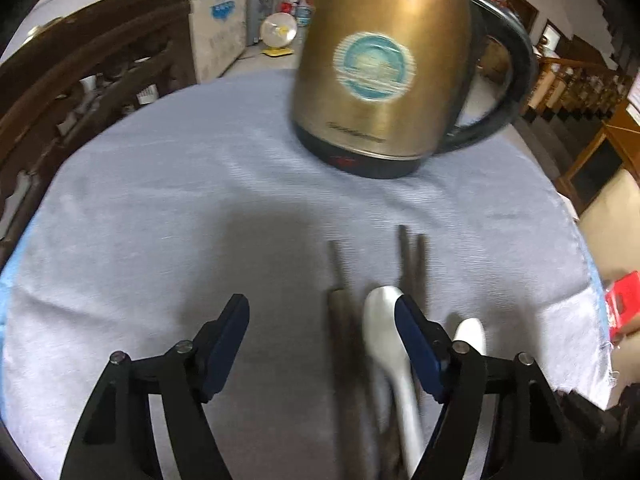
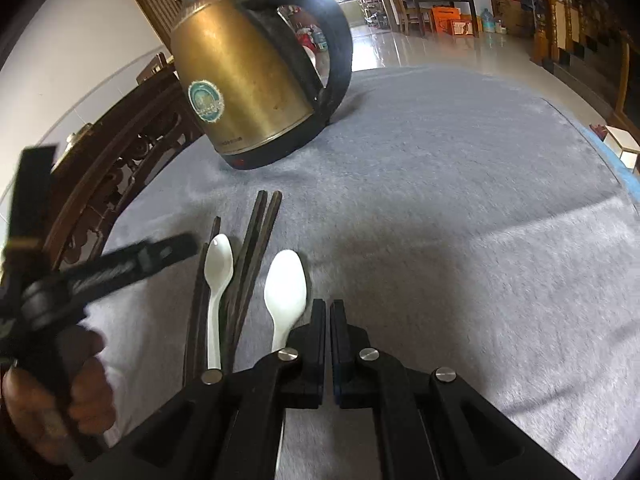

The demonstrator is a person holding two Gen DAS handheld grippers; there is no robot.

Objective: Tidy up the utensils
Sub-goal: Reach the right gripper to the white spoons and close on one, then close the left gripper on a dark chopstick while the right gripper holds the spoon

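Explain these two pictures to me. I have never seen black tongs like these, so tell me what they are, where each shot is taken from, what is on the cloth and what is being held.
There is no robot here: a person holds a two-fingered hand-held gripper in each hand, and a small camera on each looks forward along its fingers.

The left wrist view looks out from the left hand-held gripper. Its jaws stand open and nothing is pressed between them.

The right wrist view looks out from the right hand-held gripper. Its jaws are shut and empty. At the left edge of this view you also see the person's hand holding the other tool.

On the grey cloth stand a brass-coloured electric kettle and, nearer, dark chopsticks and two white spoons: one among the chopsticks, the other beside them. Nothing is held.
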